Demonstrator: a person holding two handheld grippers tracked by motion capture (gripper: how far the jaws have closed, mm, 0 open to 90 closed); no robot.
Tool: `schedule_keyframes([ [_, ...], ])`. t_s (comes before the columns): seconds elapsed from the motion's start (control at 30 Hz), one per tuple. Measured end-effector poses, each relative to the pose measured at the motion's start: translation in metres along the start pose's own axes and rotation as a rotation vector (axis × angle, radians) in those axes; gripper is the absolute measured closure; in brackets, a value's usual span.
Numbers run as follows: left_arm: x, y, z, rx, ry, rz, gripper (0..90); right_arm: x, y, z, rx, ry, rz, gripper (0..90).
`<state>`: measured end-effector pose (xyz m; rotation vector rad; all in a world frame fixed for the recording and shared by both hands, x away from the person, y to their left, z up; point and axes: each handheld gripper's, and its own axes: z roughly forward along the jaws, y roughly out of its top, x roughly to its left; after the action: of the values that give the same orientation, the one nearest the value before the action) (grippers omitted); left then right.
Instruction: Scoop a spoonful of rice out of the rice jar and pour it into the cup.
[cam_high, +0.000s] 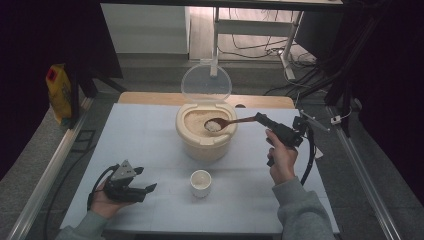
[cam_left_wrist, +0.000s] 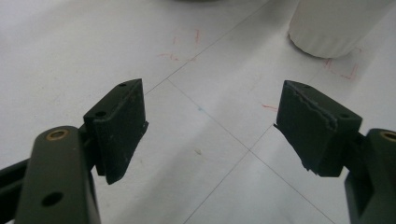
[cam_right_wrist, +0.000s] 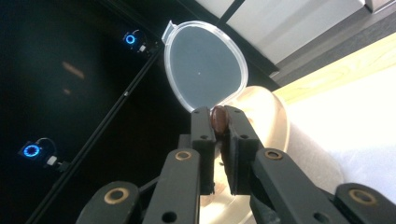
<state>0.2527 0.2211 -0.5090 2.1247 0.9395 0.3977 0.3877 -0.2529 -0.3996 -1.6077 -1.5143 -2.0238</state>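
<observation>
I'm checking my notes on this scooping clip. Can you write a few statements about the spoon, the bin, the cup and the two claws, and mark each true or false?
1. The right claw is shut on the spoon. True.
2. The spoon is empty. False: its bowl carries a heap of white rice over the bin.
3. The bin's clear lid stands open, tilted up behind the bin. True.
4. The left claw holds the cup. False: its jaws are open with nothing between them, and it rests on the table to the left of the cup.
5. The cup stands in front of the bin, on the person's side. True.
</observation>
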Motion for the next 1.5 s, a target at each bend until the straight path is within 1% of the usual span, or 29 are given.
schedule_keyframes([
  [0.3, 0.001, 0.000, 0.000, 0.001, 0.001, -0.001, 24.0, 0.005, -0.006, -0.013, 0.036, 0.040, 0.014, 83.4],
  [0.4, 0.001, 0.000, 0.001, 0.000, 0.002, -0.003, 24.0, 0.006, -0.011, -0.018, 0.058, 0.057, 0.013, 83.5],
  [0.5, 0.001, 0.000, 0.001, 0.002, 0.002, -0.003, 23.9, 0.005, -0.017, -0.022, 0.072, 0.071, 0.030, 83.4],
  [0.63, 0.001, 0.000, 0.001, 0.003, 0.002, -0.003, 23.9, 0.003, -0.025, -0.026, 0.093, 0.083, 0.022, 83.4],
  [0.8, 0.001, 0.000, 0.001, 0.003, 0.002, -0.002, 23.9, 0.002, -0.030, -0.031, 0.116, 0.076, 0.015, 83.4],
  [1.1, 0.001, 0.000, 0.002, 0.007, 0.002, 0.001, 23.9, -0.004, -0.043, -0.036, 0.176, 0.065, 0.006, 83.4],
  [1.23, 0.001, 0.000, 0.002, 0.009, 0.003, 0.001, 23.9, -0.004, -0.048, -0.034, 0.209, 0.047, -0.022, 83.4],
  [1.5, 0.001, 0.000, 0.002, 0.012, 0.004, 0.005, 23.9, 0.003, -0.057, -0.023, 0.276, 0.002, -0.125, 83.4],
])
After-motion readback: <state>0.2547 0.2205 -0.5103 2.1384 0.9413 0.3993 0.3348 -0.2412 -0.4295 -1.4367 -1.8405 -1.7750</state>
